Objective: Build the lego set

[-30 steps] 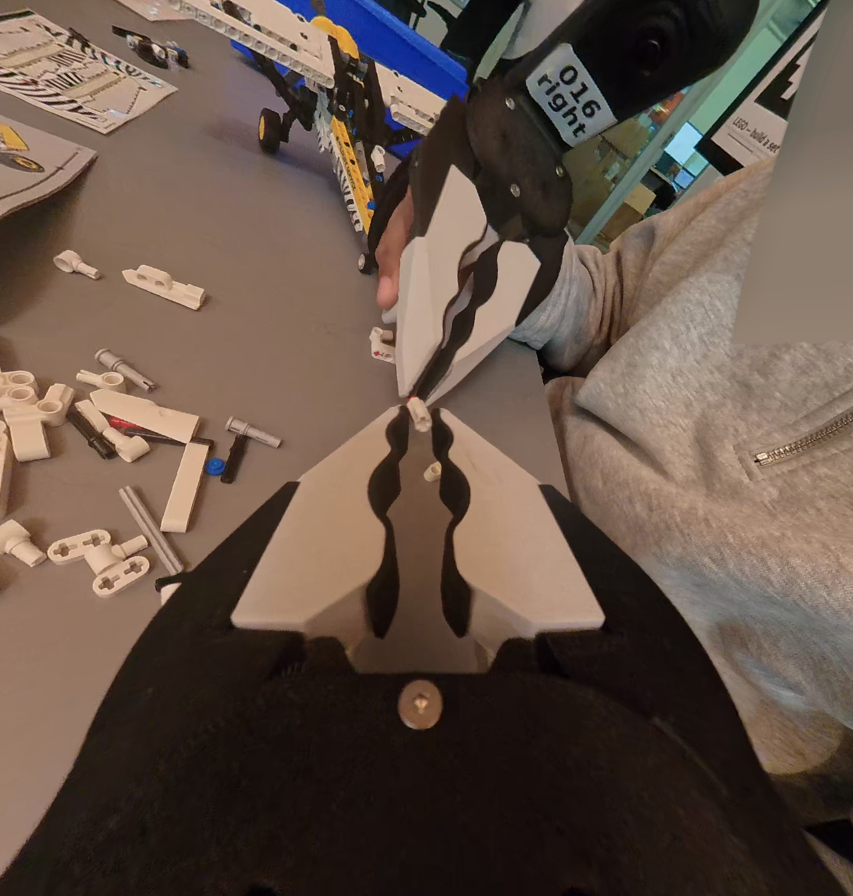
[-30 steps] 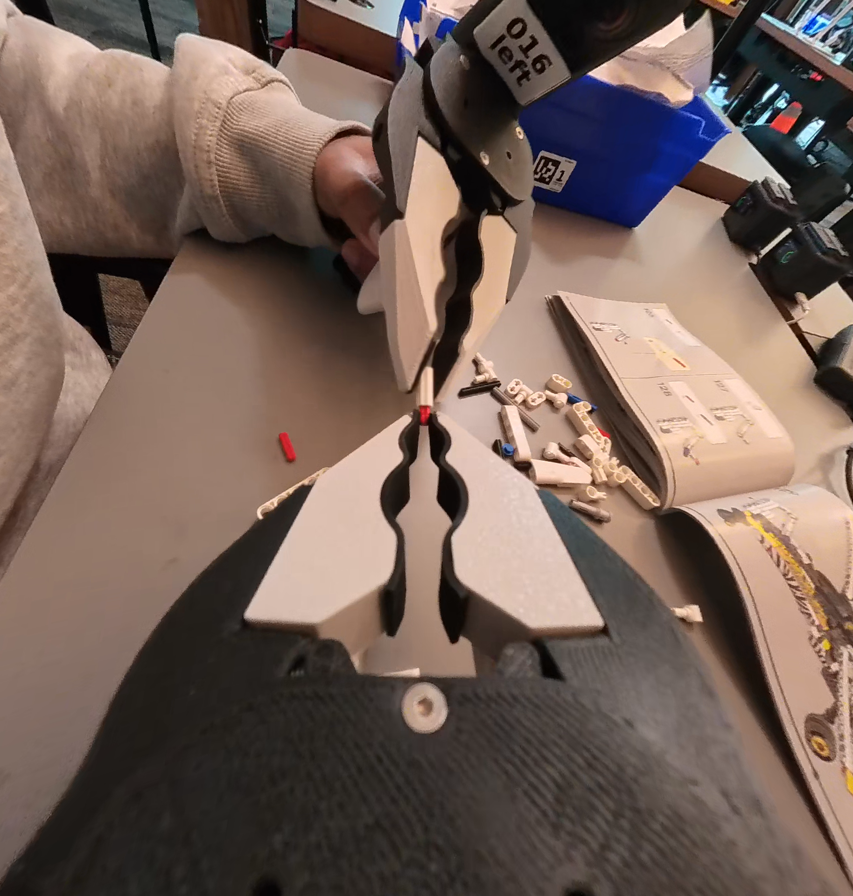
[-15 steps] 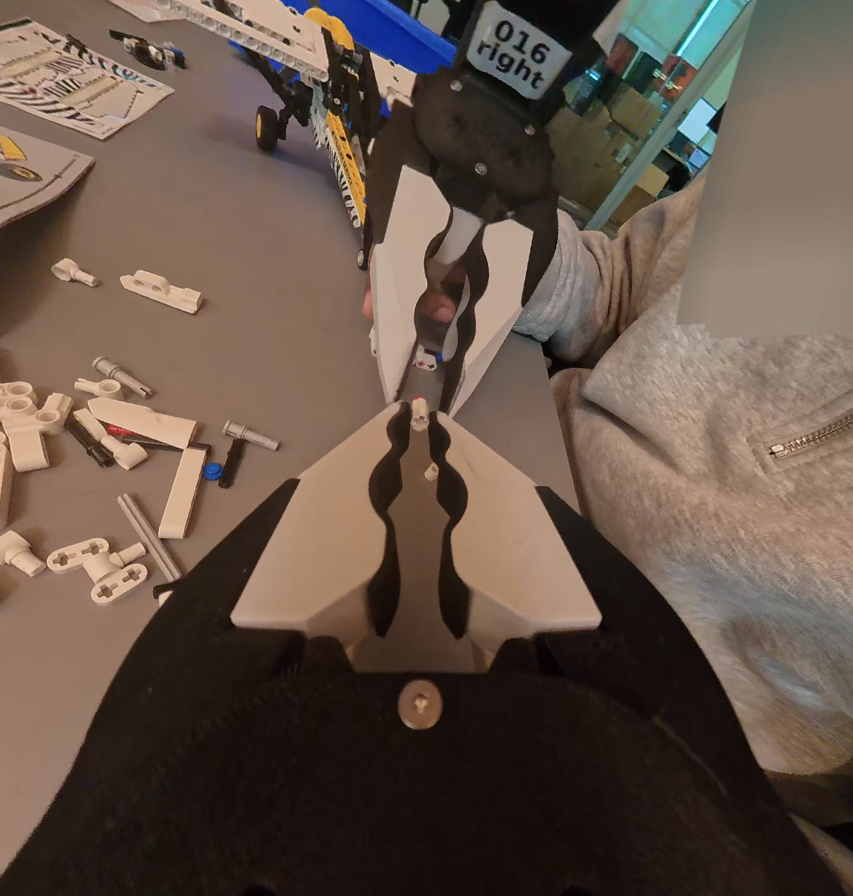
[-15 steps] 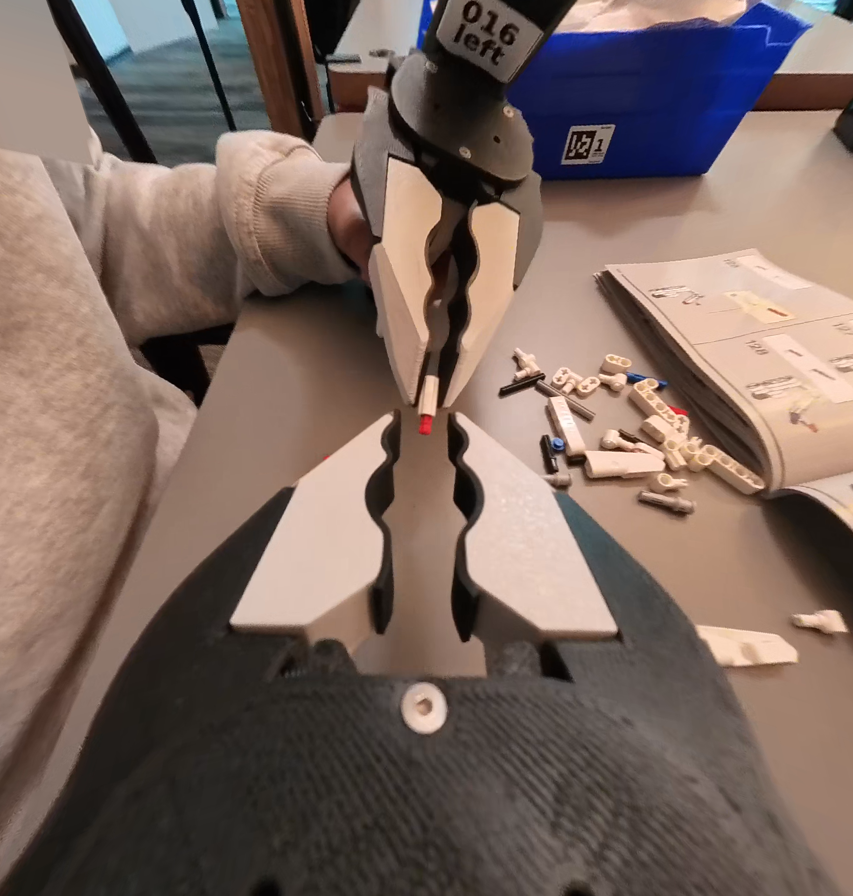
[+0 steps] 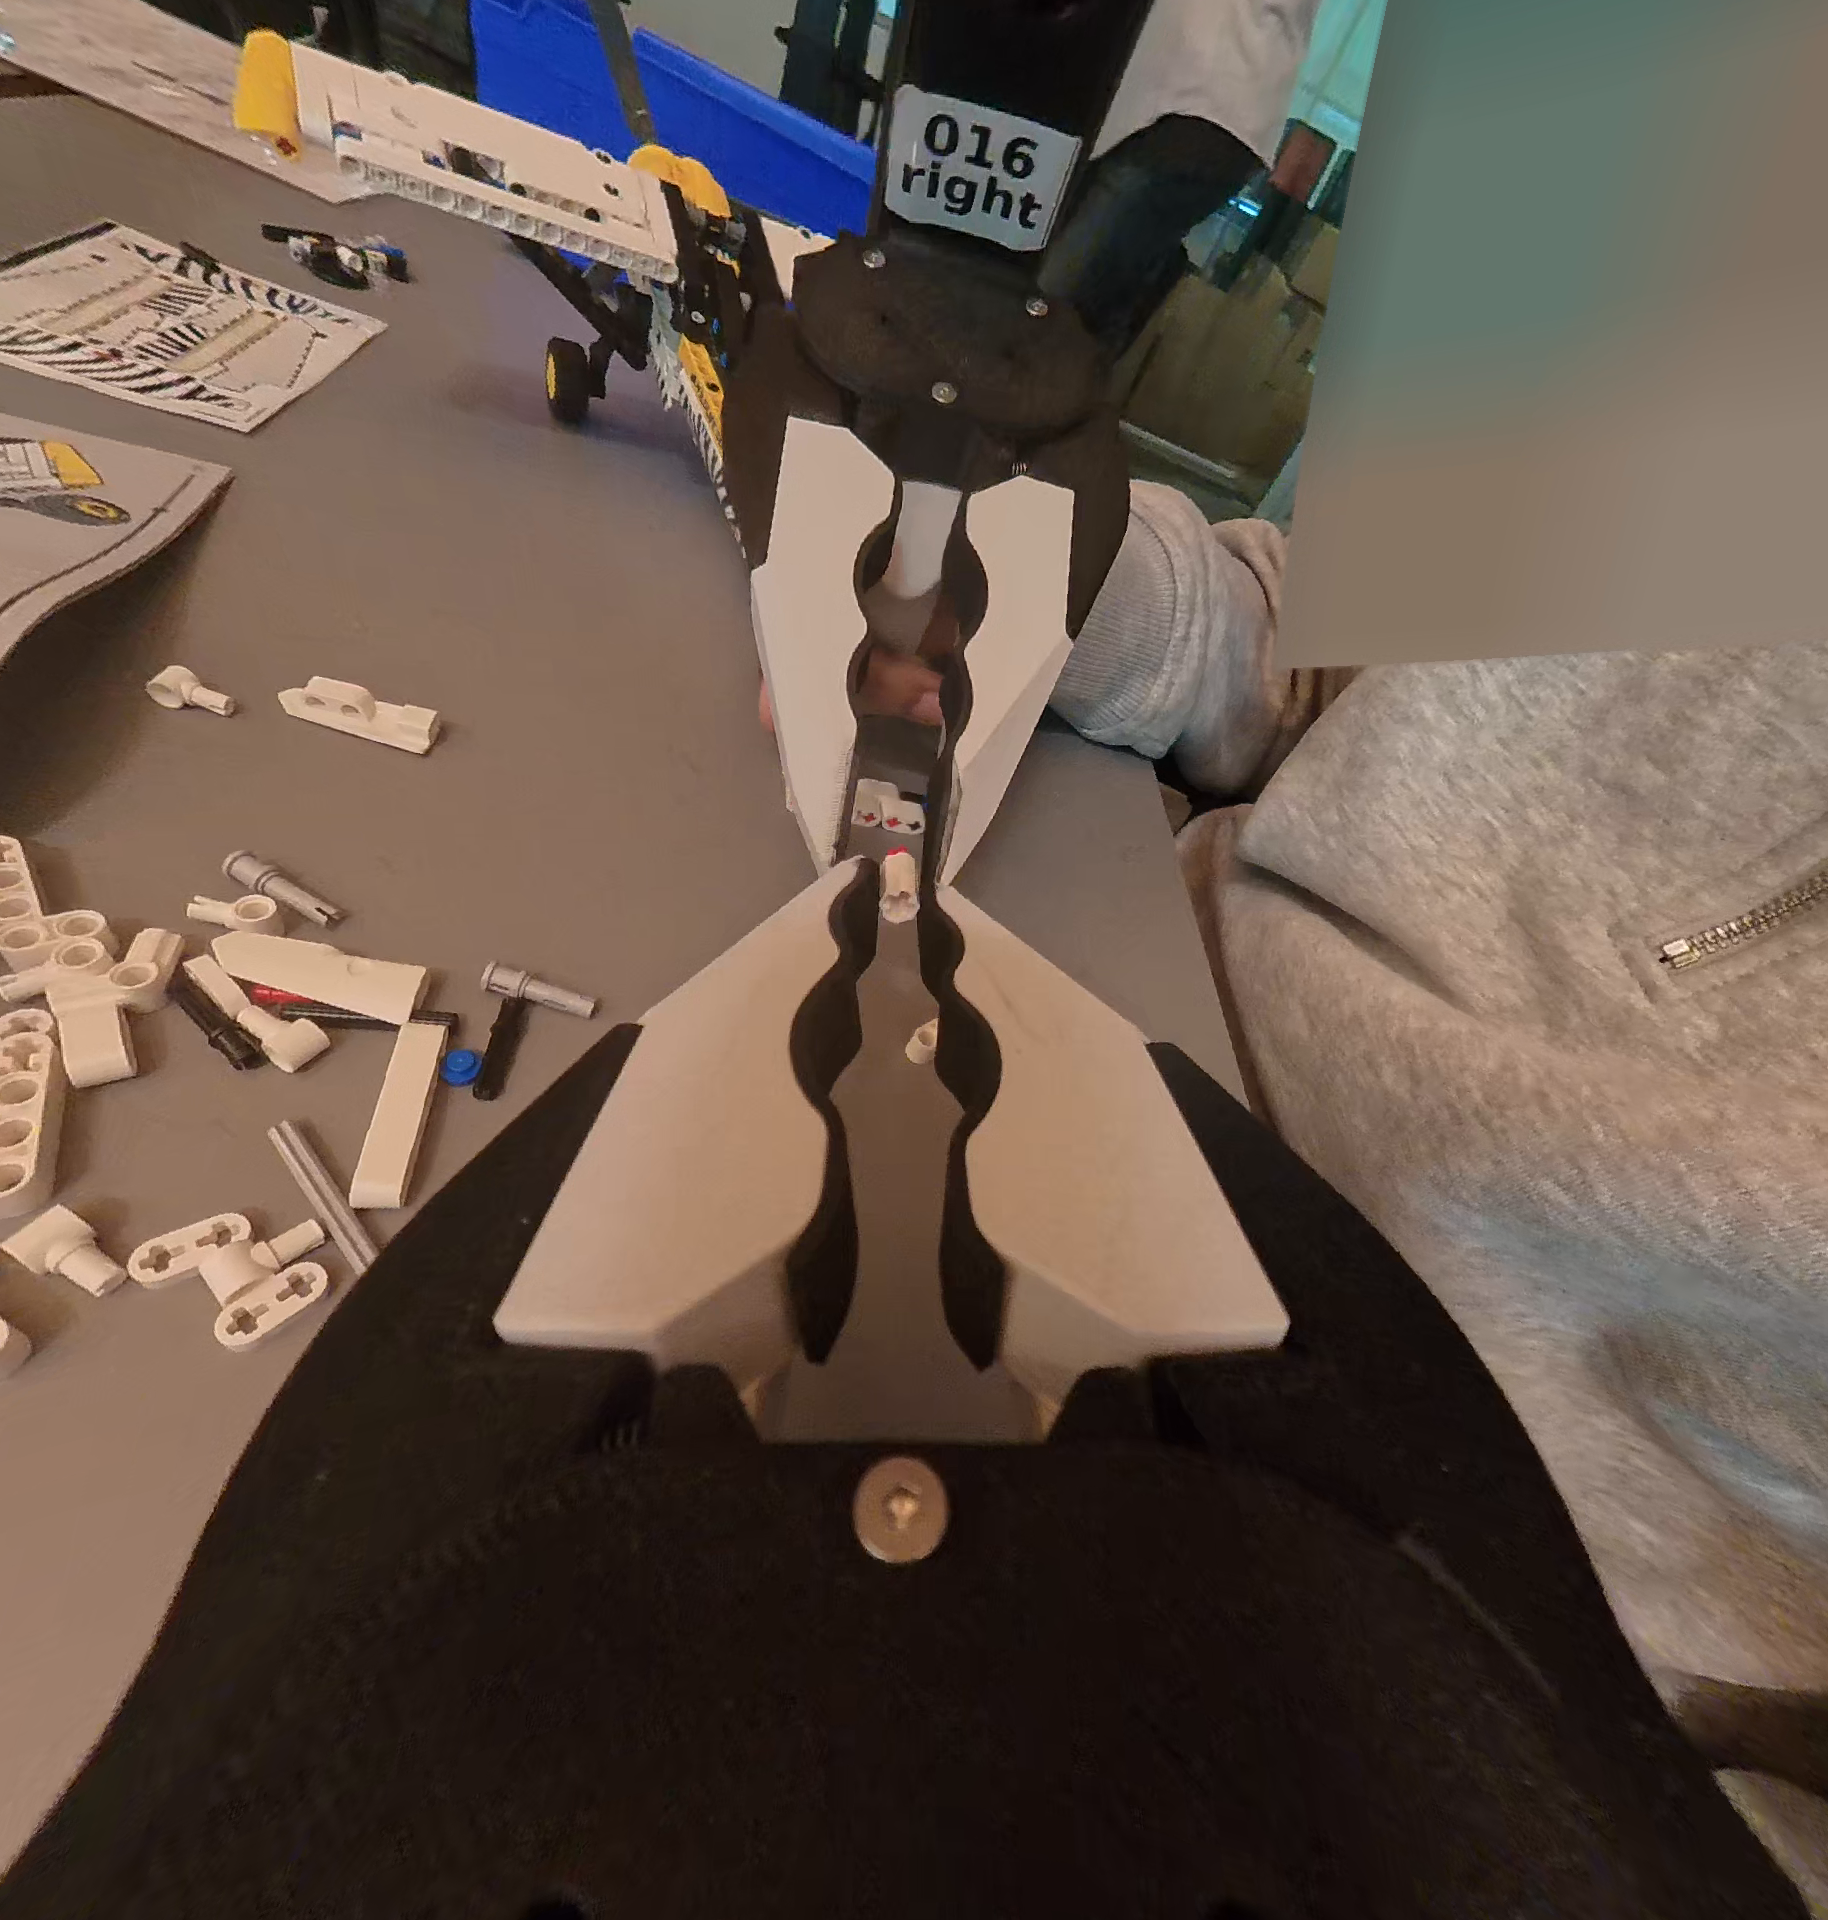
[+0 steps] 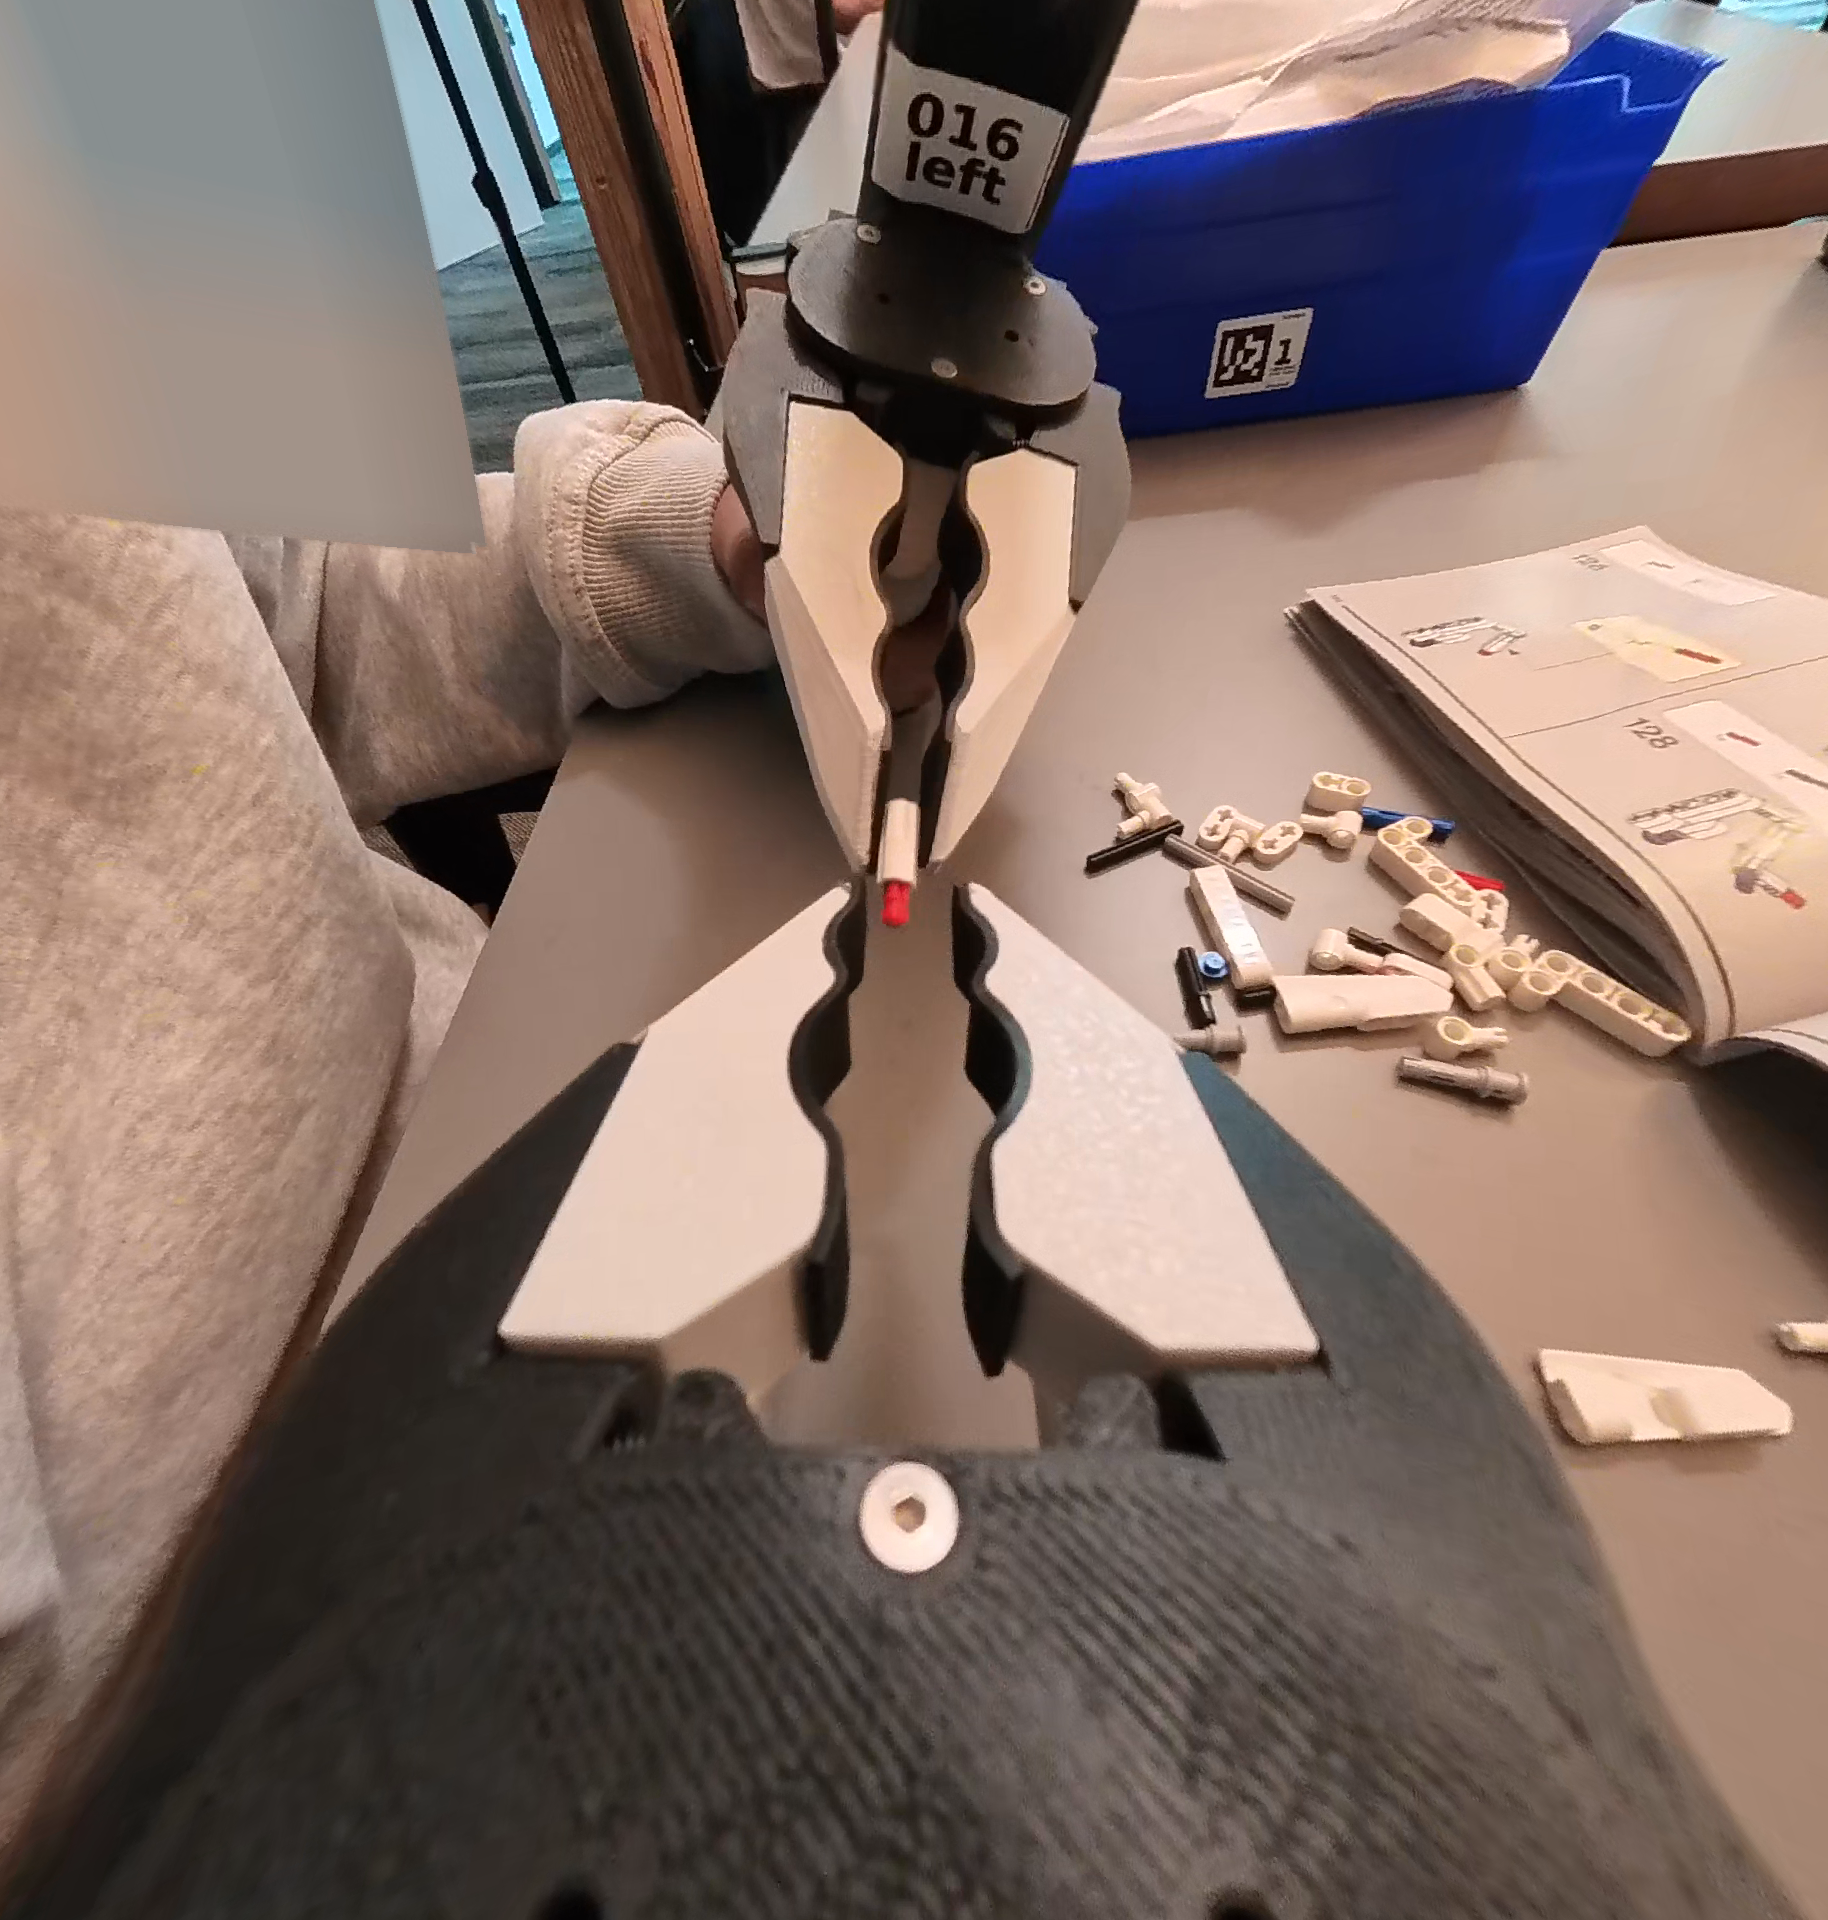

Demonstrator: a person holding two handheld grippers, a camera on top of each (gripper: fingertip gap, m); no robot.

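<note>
My left gripper [image 5: 894,888] is shut on a small white connector [image 5: 897,883] with a red pin in its end. In the right wrist view the left gripper [image 6: 899,852] points at me, holding the white connector [image 6: 902,836], and the red pin [image 6: 894,902] sticks out toward my fingers. My right gripper [image 6: 905,899] is open, tips on either side of the red pin without touching it. In the left wrist view the right gripper [image 5: 889,857] faces mine tip to tip, just above the grey table [image 5: 536,623].
Loose white parts [image 5: 245,997] lie to the left, also shown in the right wrist view [image 6: 1409,935]. An open instruction booklet [image 6: 1616,748], a blue bin [image 6: 1357,239], a white panel [image 6: 1658,1397], the white-and-yellow model [image 5: 577,218] and a sticker sheet [image 5: 141,322] are around. A person's grey sleeve [image 6: 619,561] is at the table edge. Left and right tips are no more than a few centimetres apart. The white panel [image 6: 1658,1397] is about equally far from each gripper, around 15 cm. Look for it in the left wrist view [image 5: 363,721] too.
My right gripper has opened and let go of the red pin, which stays in the white connector. Both grippers have turned to face each other straight on.
</note>
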